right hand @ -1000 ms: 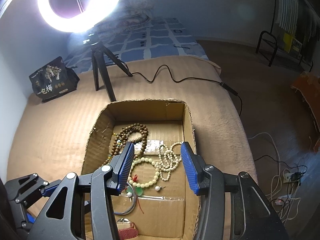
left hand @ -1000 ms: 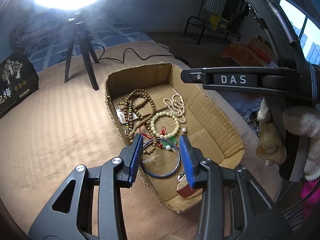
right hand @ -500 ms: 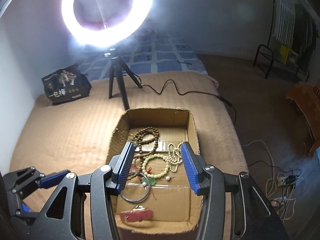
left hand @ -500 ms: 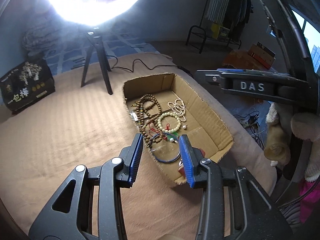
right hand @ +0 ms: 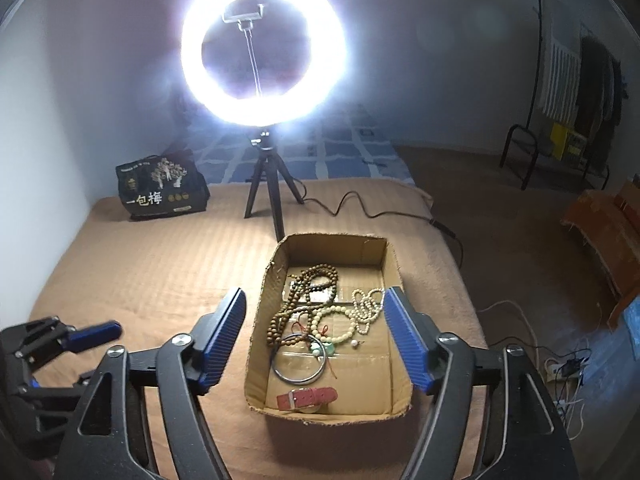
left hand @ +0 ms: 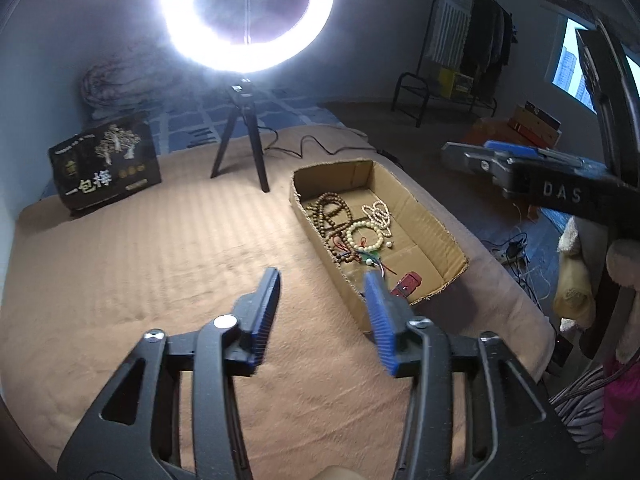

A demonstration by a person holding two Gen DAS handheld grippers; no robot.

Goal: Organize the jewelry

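An open cardboard box [right hand: 394, 276] sits on the tan bed cover and also shows in the left wrist view [left hand: 432, 224]. Inside lie brown wooden beads [right hand: 308, 288], a pale bead bracelet [right hand: 332, 324], a white pearl strand [right hand: 368, 306], a metal bangle [right hand: 298, 360] and a red strap [right hand: 306, 397]. My right gripper [right hand: 314, 312] is open and empty, raised above and in front of the box. My left gripper [left hand: 322, 284] is open and empty over the bed cover, left of the box; it also shows in the right wrist view [right hand: 80, 330].
A lit ring light on a small tripod [right hand: 268, 188] stands behind the box, its cable [right hand: 360, 210] trailing right. A black bag [right hand: 160, 188] sits at the back left. The bed edge [left hand: 520, 300] drops off to the right, with floor cables and a clothes rack [right hand: 560, 120] beyond.
Both grippers have pulled back and up from the box, and their jaws have opened wider. The left gripper has also moved left, off the box and over the bed cover.
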